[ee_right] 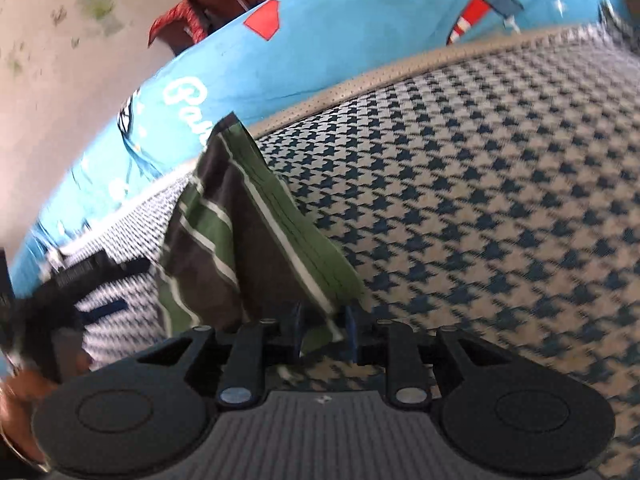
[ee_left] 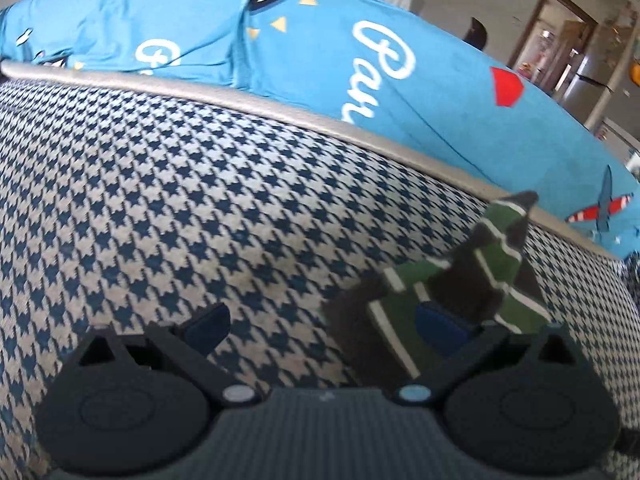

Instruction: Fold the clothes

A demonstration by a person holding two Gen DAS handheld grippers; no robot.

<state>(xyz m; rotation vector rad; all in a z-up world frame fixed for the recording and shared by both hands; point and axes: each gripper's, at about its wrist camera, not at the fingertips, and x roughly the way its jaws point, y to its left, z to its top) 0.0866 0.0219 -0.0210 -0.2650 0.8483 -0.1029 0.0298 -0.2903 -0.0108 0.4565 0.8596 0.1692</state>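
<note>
now | left tool point(ee_left: 324, 330) wide apart | right tool point(ee_right: 323, 334) pinching striped cloth point(ee_right: 256, 232), blurred, edge hidden

White cursive lettering is printed on the blue sheet point(ee_left: 320, 64). In the left wrist view, upper centre-right, it reads "Pau", cut off by the grey piping of the houndstooth cushion point(ee_left: 168, 184); a second partial word, upper left, is illegible. In the right wrist view, left of centre, the same lettering point(ee_right: 188, 100) reads "Pa", remainder hidden. No other text legible.
</note>
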